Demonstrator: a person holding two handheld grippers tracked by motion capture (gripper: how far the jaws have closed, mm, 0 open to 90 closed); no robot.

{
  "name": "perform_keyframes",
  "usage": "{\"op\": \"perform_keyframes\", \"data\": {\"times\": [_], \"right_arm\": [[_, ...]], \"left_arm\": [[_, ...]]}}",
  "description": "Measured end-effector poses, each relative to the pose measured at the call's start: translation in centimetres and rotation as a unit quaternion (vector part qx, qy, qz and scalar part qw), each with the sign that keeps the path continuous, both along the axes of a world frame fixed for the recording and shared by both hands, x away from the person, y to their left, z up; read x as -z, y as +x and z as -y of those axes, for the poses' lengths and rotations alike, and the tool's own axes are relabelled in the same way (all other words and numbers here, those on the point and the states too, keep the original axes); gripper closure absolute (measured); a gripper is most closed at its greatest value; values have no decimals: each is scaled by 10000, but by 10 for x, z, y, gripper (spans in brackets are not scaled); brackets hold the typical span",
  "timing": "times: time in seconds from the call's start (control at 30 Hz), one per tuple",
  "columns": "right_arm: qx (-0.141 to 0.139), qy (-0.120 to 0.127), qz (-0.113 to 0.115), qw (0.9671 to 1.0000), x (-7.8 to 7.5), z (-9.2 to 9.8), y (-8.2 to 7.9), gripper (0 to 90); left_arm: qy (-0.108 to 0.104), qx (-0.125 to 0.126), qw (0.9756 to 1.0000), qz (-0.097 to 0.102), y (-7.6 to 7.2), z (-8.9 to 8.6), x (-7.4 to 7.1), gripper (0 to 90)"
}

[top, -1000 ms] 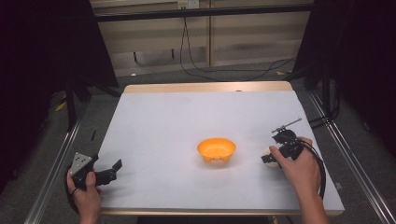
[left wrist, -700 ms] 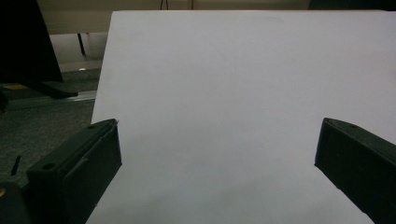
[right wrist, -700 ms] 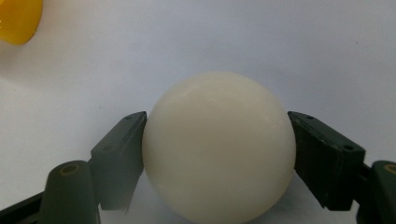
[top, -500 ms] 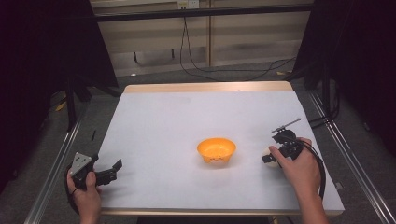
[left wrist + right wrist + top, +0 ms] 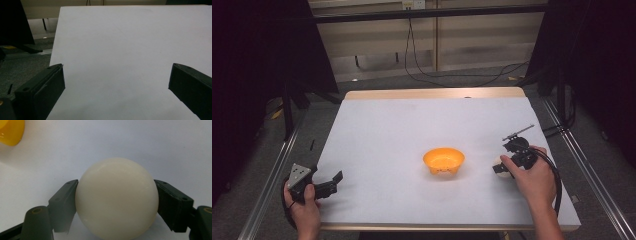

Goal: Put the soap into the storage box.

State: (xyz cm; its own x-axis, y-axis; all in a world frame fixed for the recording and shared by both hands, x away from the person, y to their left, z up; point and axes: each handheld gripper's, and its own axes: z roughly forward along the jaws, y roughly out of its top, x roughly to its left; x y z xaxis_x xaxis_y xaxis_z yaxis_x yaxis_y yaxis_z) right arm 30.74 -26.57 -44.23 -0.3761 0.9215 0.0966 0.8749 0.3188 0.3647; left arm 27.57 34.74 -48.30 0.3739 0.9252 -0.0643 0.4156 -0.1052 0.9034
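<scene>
Cream-white and smooth, the ball point(image 5: 117, 198) sat on the desk point(image 5: 412, 130) at its near right side, just right of the orange bowl point(image 5: 443, 160), and my right gripper point(image 5: 116, 205) had it between its fingers point(image 5: 63, 203). Those fingers had just been closing, and in the right gripper view both pads pressed against the ball's sides at about its widest line, one on each flank. In the high view my right hand point(image 5: 532, 175) covered most of it, so just a pale sliver of the ball point(image 5: 498, 162) showed beside the gripper point(image 5: 499, 167). I judged it to be hard, light and glossy, the sort of round thing that squirts out of flat pads if they bite above or below the middle, so the widest line was the place to hold, with a firm and even squeeze. It did not look fragile. My left gripper point(image 5: 331, 182) rested at the near left corner of the desk, well apart from the bowl, its fingers point(image 5: 42, 92) spread wide with nothing but bare desk between them.
</scene>
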Motion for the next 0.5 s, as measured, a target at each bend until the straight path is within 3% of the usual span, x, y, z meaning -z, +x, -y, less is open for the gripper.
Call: {"op": "perform_keyframes", "data": {"times": [0.5], "right_arm": [[-173,95,176,9997,-31,-10,7,239]], "left_arm": [[15,-1,10000,2,0,0,0,4]]}}
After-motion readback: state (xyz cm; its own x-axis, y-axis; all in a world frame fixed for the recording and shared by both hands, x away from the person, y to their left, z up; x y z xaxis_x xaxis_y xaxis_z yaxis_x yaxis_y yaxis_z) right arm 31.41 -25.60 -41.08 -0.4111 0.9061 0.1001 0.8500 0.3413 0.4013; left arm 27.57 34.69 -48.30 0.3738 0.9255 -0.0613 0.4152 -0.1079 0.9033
